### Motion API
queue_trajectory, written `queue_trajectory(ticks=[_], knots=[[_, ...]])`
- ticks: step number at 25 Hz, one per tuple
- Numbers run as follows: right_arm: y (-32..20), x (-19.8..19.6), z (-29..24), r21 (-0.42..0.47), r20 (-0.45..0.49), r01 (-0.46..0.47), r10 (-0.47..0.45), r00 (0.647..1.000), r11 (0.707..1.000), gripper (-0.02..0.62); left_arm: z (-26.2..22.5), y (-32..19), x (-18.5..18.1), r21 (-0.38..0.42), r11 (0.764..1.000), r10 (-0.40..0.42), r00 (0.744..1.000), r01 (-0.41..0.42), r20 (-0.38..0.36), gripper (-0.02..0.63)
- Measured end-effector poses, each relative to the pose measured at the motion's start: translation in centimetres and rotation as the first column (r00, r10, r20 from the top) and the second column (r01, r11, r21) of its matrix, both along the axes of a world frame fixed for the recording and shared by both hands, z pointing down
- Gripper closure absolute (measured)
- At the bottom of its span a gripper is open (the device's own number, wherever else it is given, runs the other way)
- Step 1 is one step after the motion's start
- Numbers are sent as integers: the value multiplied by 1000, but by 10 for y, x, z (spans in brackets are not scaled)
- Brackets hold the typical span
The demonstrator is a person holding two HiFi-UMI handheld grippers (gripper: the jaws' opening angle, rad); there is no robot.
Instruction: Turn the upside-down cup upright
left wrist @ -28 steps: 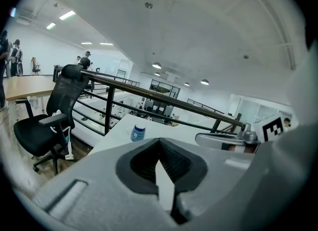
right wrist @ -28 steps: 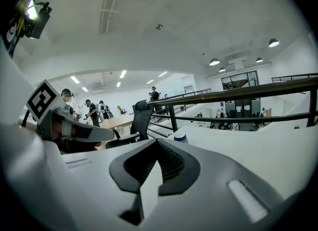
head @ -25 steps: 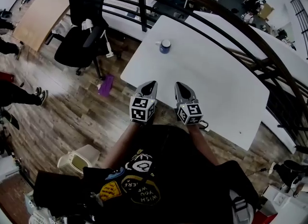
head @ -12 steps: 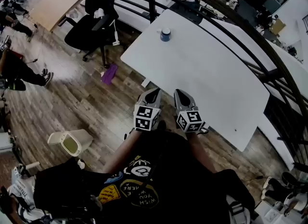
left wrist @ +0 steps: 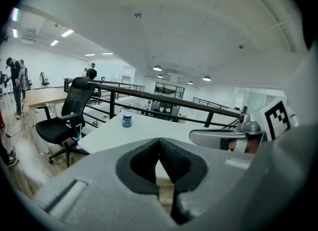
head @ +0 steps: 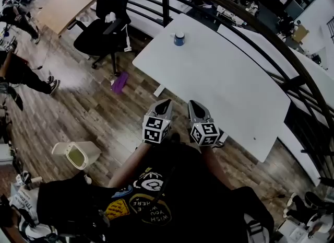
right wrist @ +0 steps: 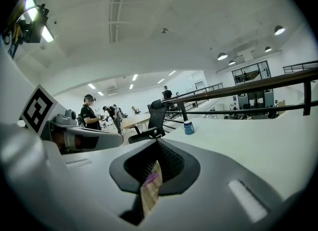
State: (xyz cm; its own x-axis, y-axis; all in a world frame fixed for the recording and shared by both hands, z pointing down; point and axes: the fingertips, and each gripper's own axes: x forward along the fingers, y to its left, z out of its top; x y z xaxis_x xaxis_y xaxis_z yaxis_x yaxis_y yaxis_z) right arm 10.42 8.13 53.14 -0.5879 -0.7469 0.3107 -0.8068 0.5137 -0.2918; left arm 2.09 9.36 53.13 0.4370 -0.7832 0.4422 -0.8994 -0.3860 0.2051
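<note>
cup well beyond left tongs, right tongs

Smooth, matt white counter; wood-plank floor with faint sheen; left tool and right tool matt grey plastic.

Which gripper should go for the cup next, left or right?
Near tie, left marginally: the cup stands at the table's far left corner, ahead between both. Left gripper and right gripper are both shut, far off.
</note>
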Motion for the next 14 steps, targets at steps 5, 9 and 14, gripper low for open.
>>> queue_trajectory(ticks=[5, 9, 14], knots=[[-1, -6, -24, 34, -12, -9, 9, 1000, 999, 594, -28, -8, -10, 47, 999, 5, 1000, -4, -14, 601], [6, -23, -29, 20, 9, 20, -20, 1000, 1000, 594, -27, -3, -16, 43, 999, 24, 1000, -23, -17, 601], [16, -43, -35, -20, 44, 56, -55, 998, 998, 594, -31, 6, -26, 46, 999, 22, 1000, -21, -14, 601]])
